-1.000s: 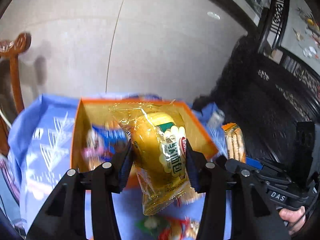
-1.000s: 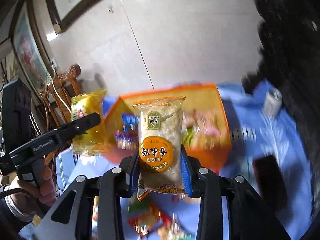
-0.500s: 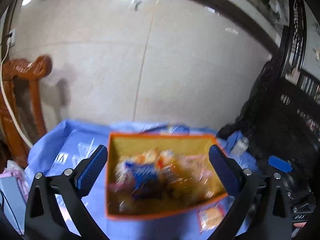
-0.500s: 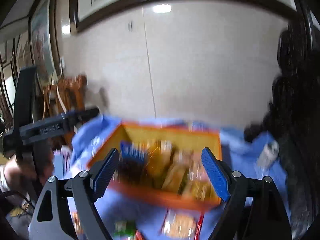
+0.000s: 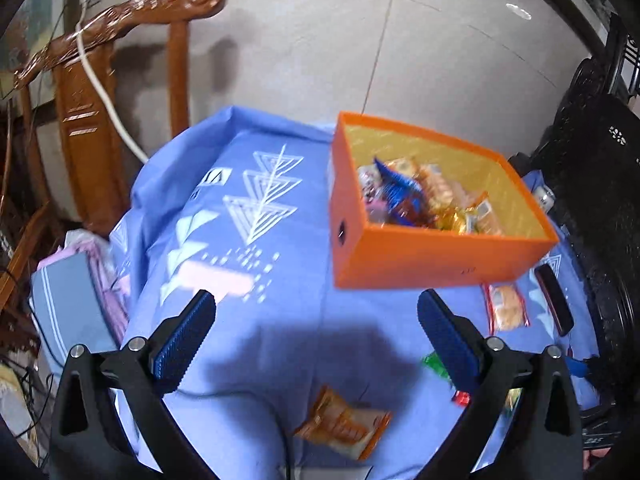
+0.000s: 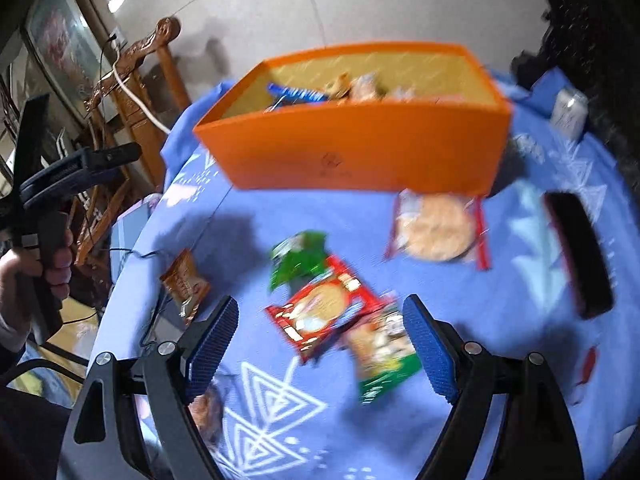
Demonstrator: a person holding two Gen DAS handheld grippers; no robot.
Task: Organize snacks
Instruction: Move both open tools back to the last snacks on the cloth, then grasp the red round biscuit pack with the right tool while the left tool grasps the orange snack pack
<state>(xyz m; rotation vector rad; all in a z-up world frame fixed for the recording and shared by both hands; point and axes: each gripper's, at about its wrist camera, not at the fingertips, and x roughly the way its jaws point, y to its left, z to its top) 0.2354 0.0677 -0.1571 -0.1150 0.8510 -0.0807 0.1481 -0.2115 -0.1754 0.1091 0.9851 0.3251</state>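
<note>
An orange box [image 5: 424,256] with several snack packs inside sits on the blue cloth; it also shows in the right wrist view [image 6: 360,152]. My left gripper [image 5: 316,340] is open and empty, above an orange-brown snack pack [image 5: 344,426]. My right gripper [image 6: 318,344] is open and empty, above a red pack [image 6: 320,312], a green pack [image 6: 298,258] and a green-edged pack [image 6: 382,350]. A round cracker pack [image 6: 438,226] lies in front of the box. A brown pack [image 6: 185,280] lies at the left.
A black oblong object [image 6: 578,252] lies on the cloth at the right. A white can [image 6: 568,114] stands at the far right. A carved wooden chair [image 5: 100,92] stands left of the table. Dark furniture [image 5: 600,184] is on the right.
Both grippers opened and let their snack packs go into the box. Both have pulled back from the box and now look down on the loose packs on the cloth.
</note>
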